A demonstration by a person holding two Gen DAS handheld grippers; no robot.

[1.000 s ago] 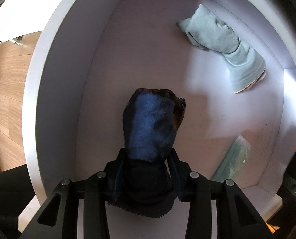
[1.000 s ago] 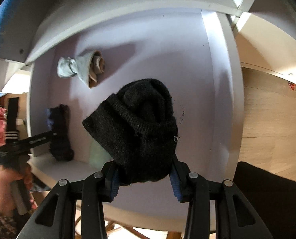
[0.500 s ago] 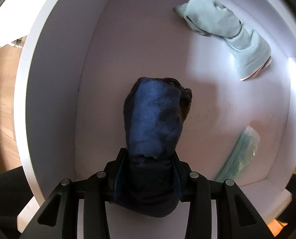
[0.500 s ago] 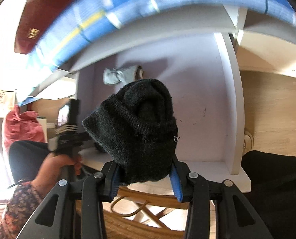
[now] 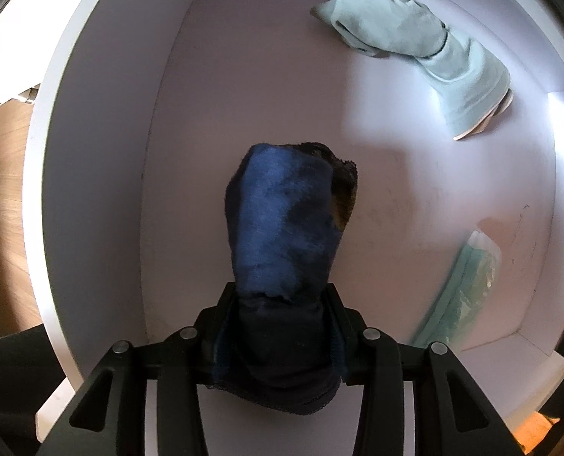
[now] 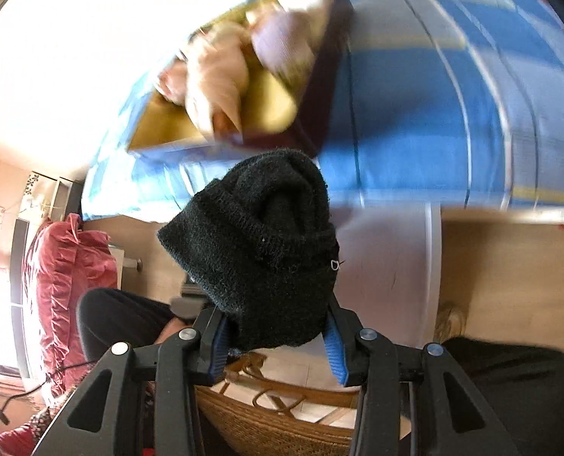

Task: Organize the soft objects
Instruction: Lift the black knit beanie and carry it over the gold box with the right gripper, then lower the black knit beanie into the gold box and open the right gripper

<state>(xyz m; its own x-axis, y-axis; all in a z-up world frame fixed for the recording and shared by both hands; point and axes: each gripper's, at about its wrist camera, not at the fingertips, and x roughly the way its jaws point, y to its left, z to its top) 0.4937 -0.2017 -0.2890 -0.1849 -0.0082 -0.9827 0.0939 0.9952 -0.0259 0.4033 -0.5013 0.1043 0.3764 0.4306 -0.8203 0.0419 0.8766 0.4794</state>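
Inside the white shelf compartment [image 5: 103,174], the left gripper [image 5: 278,326] has edged a little nearer the floor panel than a second ago, and its jaws are easing apart with the dark blue sock bundle [image 5: 285,228] between them, velvety and rolled into a stubby cylinder. A pale green sock roll [image 5: 433,49] lies towards the back and a crinkly clear-wrapped packet [image 5: 468,285] leans at the right wall. Where the right wrist view showed that same compartment earlier, it now shows a blurred blue striped cloth [image 6: 414,121] and an open box [image 6: 244,87] on it. The right gripper [image 6: 278,342] is clamped narrowly on a chunky-knit black sock bundle [image 6: 259,250], above a woven basket [image 6: 274,418].
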